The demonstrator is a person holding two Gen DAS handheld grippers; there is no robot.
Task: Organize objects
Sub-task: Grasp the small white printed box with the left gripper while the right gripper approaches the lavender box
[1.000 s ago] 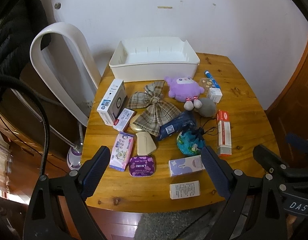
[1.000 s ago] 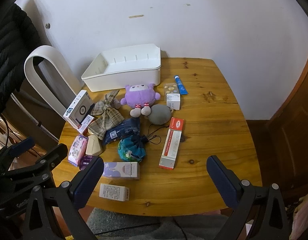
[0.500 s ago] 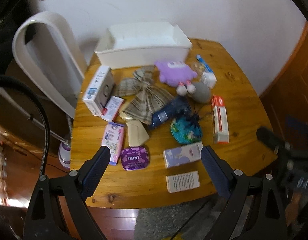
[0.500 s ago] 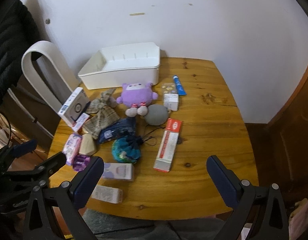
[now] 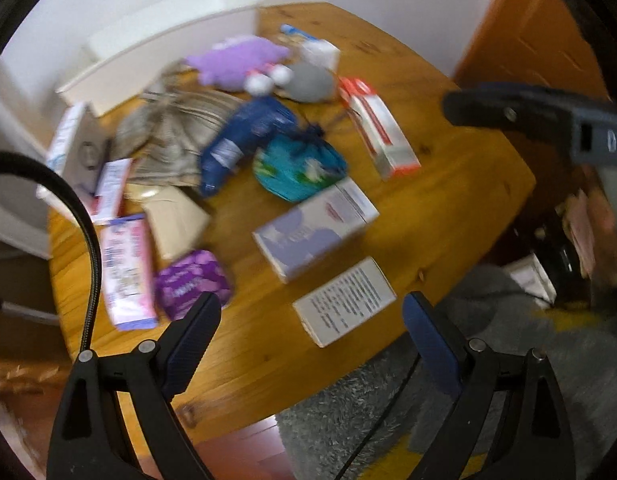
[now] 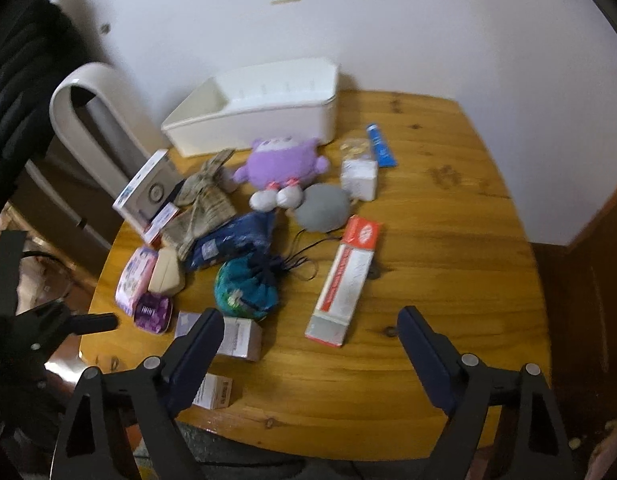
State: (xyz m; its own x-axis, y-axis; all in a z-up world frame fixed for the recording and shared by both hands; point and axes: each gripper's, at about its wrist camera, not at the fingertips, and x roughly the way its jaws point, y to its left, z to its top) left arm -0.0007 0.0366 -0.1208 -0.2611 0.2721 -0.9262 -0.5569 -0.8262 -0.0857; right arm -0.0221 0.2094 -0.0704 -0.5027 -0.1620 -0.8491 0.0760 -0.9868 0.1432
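Note:
A white bin (image 6: 264, 104) stands at the back of a wooden table (image 6: 448, 248); it also shows in the left wrist view (image 5: 164, 52). Before it lie several items: a purple plush (image 6: 282, 162), a grey pouch (image 6: 322, 212), a red-white toothpaste box (image 6: 346, 280), a teal drawstring bag (image 6: 246, 288), a plaid bow (image 6: 204, 204). My left gripper (image 5: 308, 336) is open and empty above the table's front edge, near a white printed box (image 5: 344, 300) and a lilac box (image 5: 314, 228). My right gripper (image 6: 308, 344) is open and empty above the front of the table.
A white loop-shaped fan (image 6: 88, 120) stands left of the table. A blue tube (image 6: 381, 150) and a small white box (image 6: 360, 178) lie at the back right. A purple tin (image 5: 192, 282) and pink wipes (image 5: 126, 272) lie at the front left. Grey rug (image 5: 348, 420) below.
My left gripper has swung down and closer to the table's front edge, tilting the view. My right gripper has moved forward over the table. Both stay open.

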